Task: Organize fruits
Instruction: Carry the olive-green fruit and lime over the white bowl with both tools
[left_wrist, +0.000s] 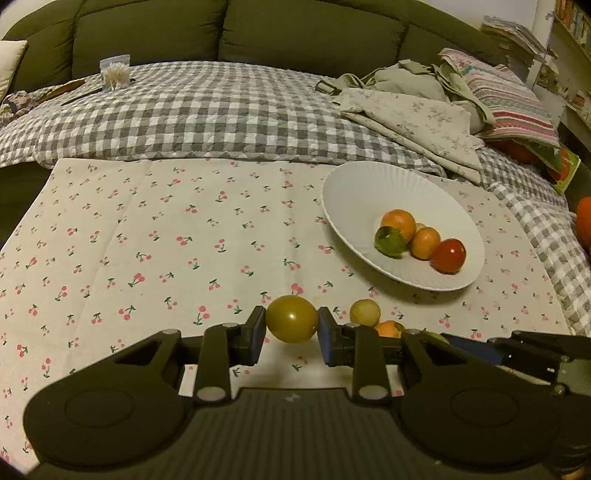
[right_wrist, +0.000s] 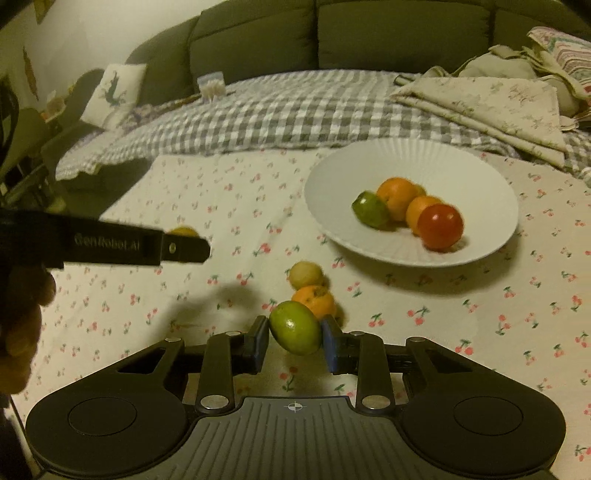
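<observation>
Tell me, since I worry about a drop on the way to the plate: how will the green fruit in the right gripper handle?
The green fruit looks smooth and glossy, so it may slip between the right gripper's flat pads. It is rounded, so once on the white plate it would probably roll toward the other fruit.

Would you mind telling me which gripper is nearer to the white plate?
Right. The right gripper sits closer to the white plate; the left gripper is farther out to its left.

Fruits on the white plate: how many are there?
4 clearly: an orange, a green fruit left of it, a smaller orange, and a red fruit nearest. A fifth may peek out behind the oranges.
</observation>
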